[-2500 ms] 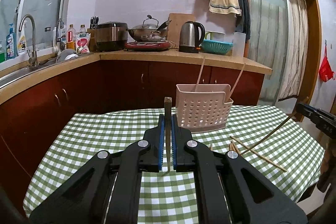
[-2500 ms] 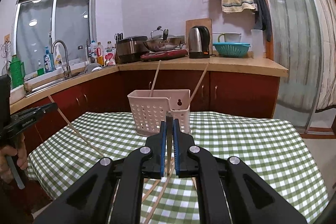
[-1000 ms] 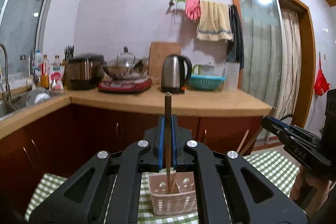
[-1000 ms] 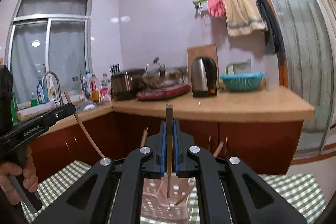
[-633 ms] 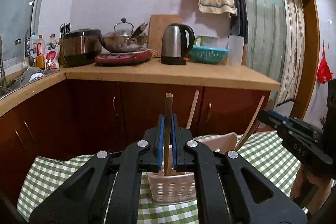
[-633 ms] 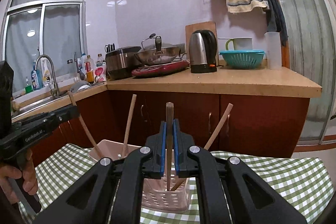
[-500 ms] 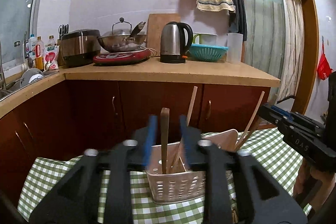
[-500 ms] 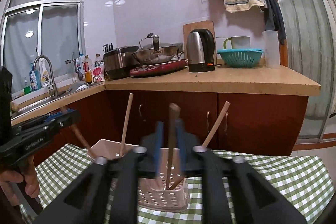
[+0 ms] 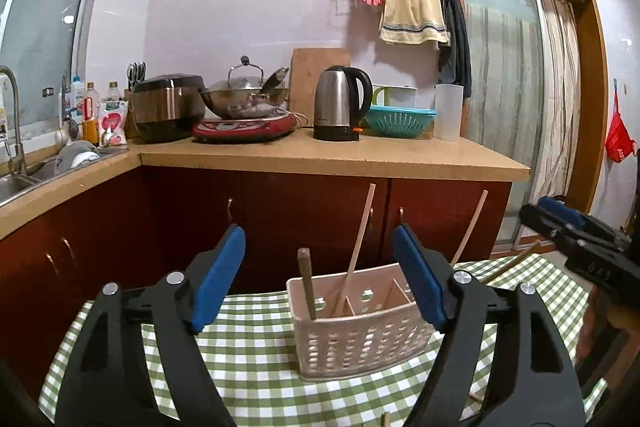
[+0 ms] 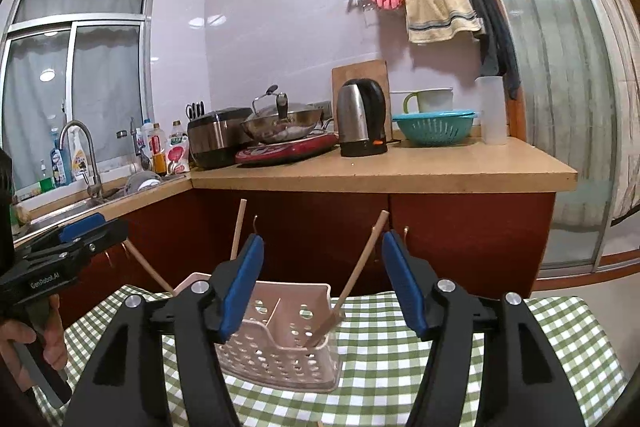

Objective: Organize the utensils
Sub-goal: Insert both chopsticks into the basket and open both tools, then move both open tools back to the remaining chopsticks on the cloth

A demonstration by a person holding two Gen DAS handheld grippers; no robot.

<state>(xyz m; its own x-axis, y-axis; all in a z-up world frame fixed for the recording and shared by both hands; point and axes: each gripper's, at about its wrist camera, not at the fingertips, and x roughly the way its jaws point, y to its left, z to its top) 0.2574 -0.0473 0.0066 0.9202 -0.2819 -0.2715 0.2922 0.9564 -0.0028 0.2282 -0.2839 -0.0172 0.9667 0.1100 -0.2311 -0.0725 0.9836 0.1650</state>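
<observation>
A pale pink perforated utensil basket (image 9: 360, 335) stands on the green checked tablecloth (image 9: 256, 359). Several wooden chopsticks (image 9: 306, 283) stand in it, leaning. My left gripper (image 9: 320, 277) is open and empty, above and just in front of the basket. In the right wrist view the basket (image 10: 280, 343) holds a leaning chopstick (image 10: 360, 269). My right gripper (image 10: 322, 283) is open and empty over it. The other gripper shows at each view's edge: the right one (image 9: 580, 243) and the left one (image 10: 68, 247).
A kitchen counter (image 9: 320, 159) with red-brown cabinets runs behind the table, carrying a kettle (image 9: 340, 107), wok, rice cooker and teal colander. A sink with tap (image 10: 86, 151) is at the left. Loose chopstick ends lie on the cloth at the lower edge (image 9: 386, 419).
Both grippers were shut on a chopstick each and carried it up and over the basket. Both have now opened, and the chopsticks stand in the basket.
</observation>
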